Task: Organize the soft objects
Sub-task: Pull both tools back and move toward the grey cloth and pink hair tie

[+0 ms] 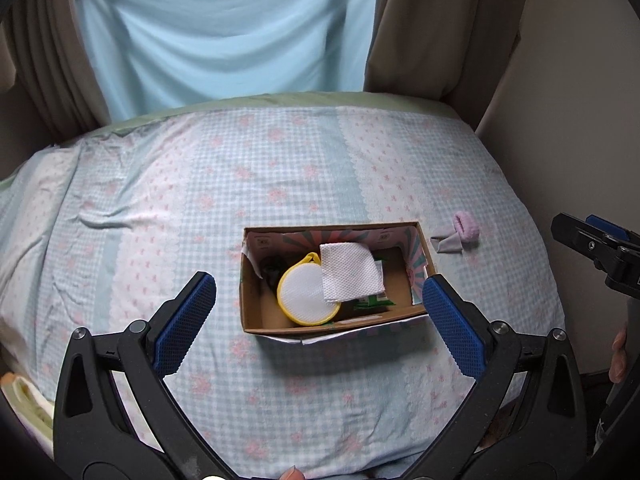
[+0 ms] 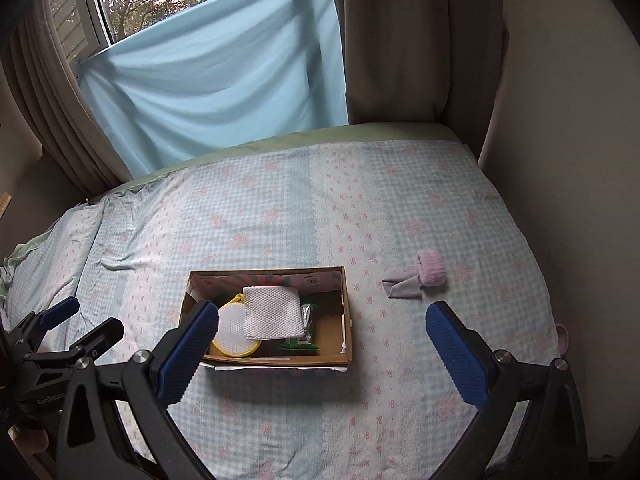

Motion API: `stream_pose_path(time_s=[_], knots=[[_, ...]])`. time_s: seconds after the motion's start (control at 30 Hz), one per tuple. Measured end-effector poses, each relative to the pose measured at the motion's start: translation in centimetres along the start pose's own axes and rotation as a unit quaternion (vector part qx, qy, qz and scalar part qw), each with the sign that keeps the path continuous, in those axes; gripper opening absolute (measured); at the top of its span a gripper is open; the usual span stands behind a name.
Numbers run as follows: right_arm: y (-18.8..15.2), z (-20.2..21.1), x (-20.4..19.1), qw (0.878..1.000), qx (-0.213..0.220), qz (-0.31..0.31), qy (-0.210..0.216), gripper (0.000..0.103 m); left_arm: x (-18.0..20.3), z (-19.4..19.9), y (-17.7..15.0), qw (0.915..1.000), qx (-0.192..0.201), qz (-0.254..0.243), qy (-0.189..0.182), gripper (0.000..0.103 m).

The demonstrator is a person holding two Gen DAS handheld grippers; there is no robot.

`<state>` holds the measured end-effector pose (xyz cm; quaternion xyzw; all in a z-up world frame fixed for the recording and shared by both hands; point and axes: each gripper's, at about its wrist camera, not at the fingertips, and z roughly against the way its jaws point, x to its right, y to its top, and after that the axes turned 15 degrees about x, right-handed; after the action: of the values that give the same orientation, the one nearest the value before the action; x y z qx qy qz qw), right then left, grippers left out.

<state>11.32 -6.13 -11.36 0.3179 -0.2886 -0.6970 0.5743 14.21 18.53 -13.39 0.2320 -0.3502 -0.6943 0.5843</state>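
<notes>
An open cardboard box (image 1: pixel 332 322) (image 2: pixel 348 336) sits on the bed. Inside lie a folded white cloth (image 1: pixel 350 272) (image 2: pixel 272 312), a round white pad with a yellow rim (image 1: pixel 300 296) (image 2: pixel 232 330), a green packet (image 2: pixel 304 342) and a dark item (image 1: pixel 272 268). A grey sock with a pink fluffy cuff (image 1: pixel 460 234) (image 2: pixel 418 276) lies on the bed right of the box. My left gripper (image 1: pixel 320 308) is open and empty, above the box's near edge. My right gripper (image 2: pixel 322 330) is open and empty, hovering near the box's right side, short of the sock.
The bed has a checked blue and pink cover (image 1: pixel 200 184) (image 2: pixel 280 420). A light blue sheet (image 2: pixel 216 80) hangs over the window behind it, with beige curtains (image 2: pixel 392 40) at the sides. A wall (image 2: pixel 560 160) runs along the bed's right side.
</notes>
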Motion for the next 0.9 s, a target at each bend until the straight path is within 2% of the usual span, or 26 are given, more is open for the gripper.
stream_pose_path(time_s=[0.2, 0.47, 0.67, 0.9], knots=[[0.5, 1.2, 4.8, 0.999, 0.021, 0.031, -0.024, 0.103, 4.7, 1.2, 1.3, 0.9994, 0.032, -0.012, -0.006, 0.103], [2.1, -1.0, 13.4, 0.998, 0.013, 0.050, 0.032, 0.103, 14.2, -1.0, 2.1, 0.9988, 0.047, 0.014, 0.004, 0.103], [3.1, -5.8, 19.4, 0.994, -0.007, 0.069, 0.089, 0.103, 21.2, -5.6, 0.0, 0.9983, 0.034, 0.047, 0.006, 0.103], [2.2, -13.9, 23.9, 0.987, -0.051, 0.071, 0.134, 0.103, 27.2, -12.2, -3.8, 0.9984, 0.013, 0.053, 0.012, 0.103]])
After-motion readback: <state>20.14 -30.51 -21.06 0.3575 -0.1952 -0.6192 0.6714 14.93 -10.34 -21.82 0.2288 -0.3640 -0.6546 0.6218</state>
